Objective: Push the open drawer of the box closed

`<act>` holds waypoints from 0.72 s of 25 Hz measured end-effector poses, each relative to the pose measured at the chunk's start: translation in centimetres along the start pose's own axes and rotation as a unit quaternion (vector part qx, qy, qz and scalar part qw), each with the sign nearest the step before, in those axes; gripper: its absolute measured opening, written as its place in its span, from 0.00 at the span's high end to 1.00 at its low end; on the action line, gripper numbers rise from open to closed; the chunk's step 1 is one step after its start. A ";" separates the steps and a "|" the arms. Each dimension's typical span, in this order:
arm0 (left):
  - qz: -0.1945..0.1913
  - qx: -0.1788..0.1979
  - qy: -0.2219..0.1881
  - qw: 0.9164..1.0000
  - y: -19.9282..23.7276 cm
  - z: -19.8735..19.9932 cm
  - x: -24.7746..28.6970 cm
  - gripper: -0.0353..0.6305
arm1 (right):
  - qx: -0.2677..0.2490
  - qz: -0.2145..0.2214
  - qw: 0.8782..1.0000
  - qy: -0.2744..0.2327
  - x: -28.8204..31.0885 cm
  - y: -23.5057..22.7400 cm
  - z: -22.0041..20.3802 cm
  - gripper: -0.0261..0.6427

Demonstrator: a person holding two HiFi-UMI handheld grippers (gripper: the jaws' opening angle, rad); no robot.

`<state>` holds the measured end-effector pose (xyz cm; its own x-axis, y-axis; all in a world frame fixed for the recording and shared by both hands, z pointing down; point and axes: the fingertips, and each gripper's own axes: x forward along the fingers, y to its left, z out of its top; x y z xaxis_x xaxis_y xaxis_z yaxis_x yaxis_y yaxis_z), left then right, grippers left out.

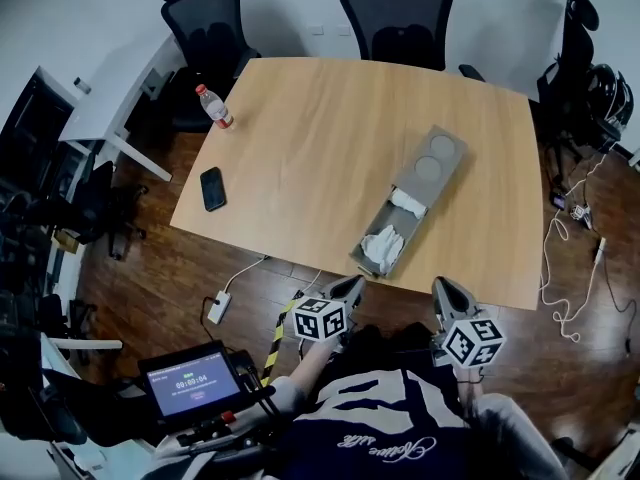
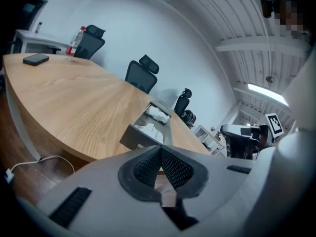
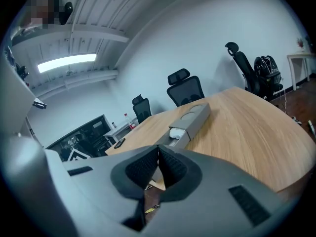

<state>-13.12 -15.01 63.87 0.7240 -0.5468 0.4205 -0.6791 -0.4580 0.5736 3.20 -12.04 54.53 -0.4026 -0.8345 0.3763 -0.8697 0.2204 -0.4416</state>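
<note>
Pinched together and empty on both left gripper and right gripper; gotta hit drawer front square, pushing straight into box.

Matt grey box, smooth wooden table

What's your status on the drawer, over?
Left gripper, right gripper shut, empty, off the table. Drawer open, crumpled white cloth inside. Nothing blocking its front.

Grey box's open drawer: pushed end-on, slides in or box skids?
The drawer probably slides in: it holds only crumpled white material, so looks light. The box sits unbraced on the smooth table, so it may skid; an off-axis push could turn it.
</note>
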 end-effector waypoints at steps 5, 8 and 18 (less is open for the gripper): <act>0.017 -0.032 0.029 0.999 2.2 -0.7 4.8 0.94 | 0.003 -0.001 1.000 0.014 3.1 -4.5 1.1 0.96; 0.014 -0.044 0.037 0.998 1.9 -0.6 4.6 0.94 | -0.001 -0.004 1.000 0.019 3.3 -5.4 2.1 0.96; 0.061 -0.048 0.050 0.996 1.9 1.2 5.3 0.94 | -0.018 0.031 0.999 0.023 7.6 -8.4 7.6 0.96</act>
<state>-10.70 -19.58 66.37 0.6481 -0.5203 0.5560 -0.7518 -0.3206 0.5762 9.68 -24.08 54.88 -0.4676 -0.7950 0.3865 -0.8521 0.2890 -0.4364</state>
